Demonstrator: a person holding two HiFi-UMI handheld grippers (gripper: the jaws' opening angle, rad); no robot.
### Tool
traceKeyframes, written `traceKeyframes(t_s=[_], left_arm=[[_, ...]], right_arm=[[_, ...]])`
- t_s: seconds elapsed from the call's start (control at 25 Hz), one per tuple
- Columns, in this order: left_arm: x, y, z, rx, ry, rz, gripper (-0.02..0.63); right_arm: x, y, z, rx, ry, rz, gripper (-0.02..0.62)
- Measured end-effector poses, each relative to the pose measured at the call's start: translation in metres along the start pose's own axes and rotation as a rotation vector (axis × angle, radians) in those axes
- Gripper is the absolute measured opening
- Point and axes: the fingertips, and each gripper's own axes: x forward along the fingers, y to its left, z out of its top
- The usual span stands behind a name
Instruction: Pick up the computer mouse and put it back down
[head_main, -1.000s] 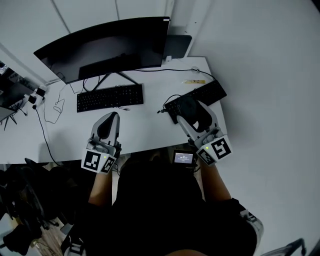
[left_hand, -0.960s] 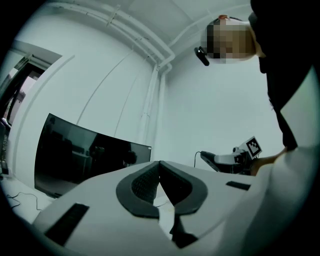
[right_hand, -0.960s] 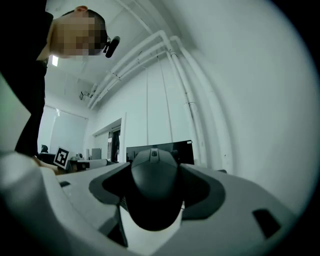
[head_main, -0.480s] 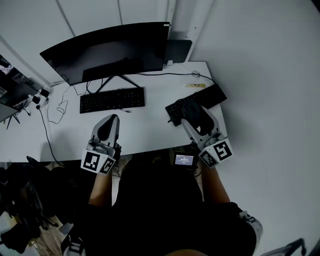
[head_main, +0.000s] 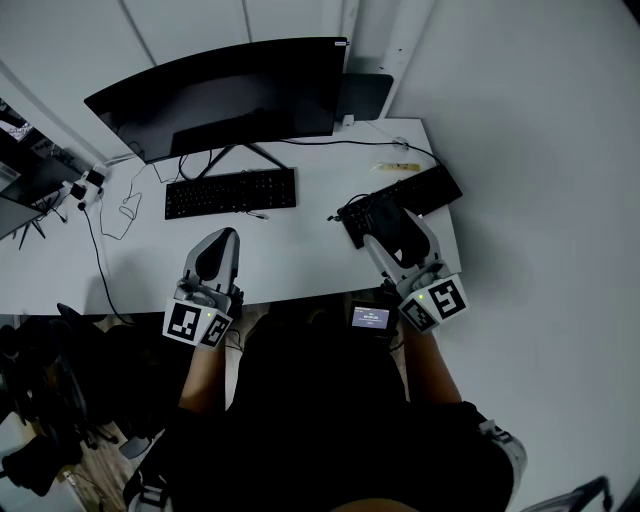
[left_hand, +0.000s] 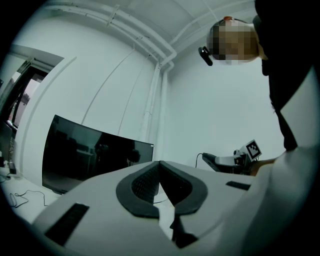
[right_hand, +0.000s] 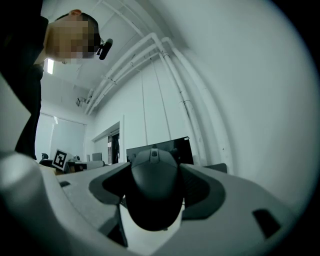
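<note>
Right tool (right_hand: 154, 186) grips smooth, rounded matte-black mouse (right_hand: 152, 200).

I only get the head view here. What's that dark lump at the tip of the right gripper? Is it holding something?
Observer: Yes. In the right gripper view a black mouse sits between the jaws of the right gripper, pinched at its sides.
Visitor: And the left one?
Observer: The left gripper view shows the left gripper with its tips together and nothing between them.
Visitor: Which way does the mouse point?
Observer: Its wheel is at the far end, away from the gripper's camera and toward the monitor.
</note>
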Motion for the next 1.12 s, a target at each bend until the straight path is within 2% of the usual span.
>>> traceKeyframes(t_s=[0.36,0.56,0.84,1.12], left_arm=[[-0.001,0.016,-0.016,-0.027,0.028,0.030,-0.005],[0.001,0.024,-0.029,-0.062,0.064,0.039,-0.005],[0.007,0.043,-0.046,-0.103,0.102,0.035,-0.005],[0.005,0.070,-0.071,-0.155,0.145,0.055,-0.005]], right_arm=[[0.023,-0.014,-0.016,-0.009,0.037,0.008,0.308],[0.038,-0.027,-0.036,-0.021,0.109,-0.010,0.308],[0.085,-0.044,-0.072,-0.024,0.157,-0.016,0.308],[0.127,-0.066,-0.090,-0.063,0.175,-0.047,0.308]])
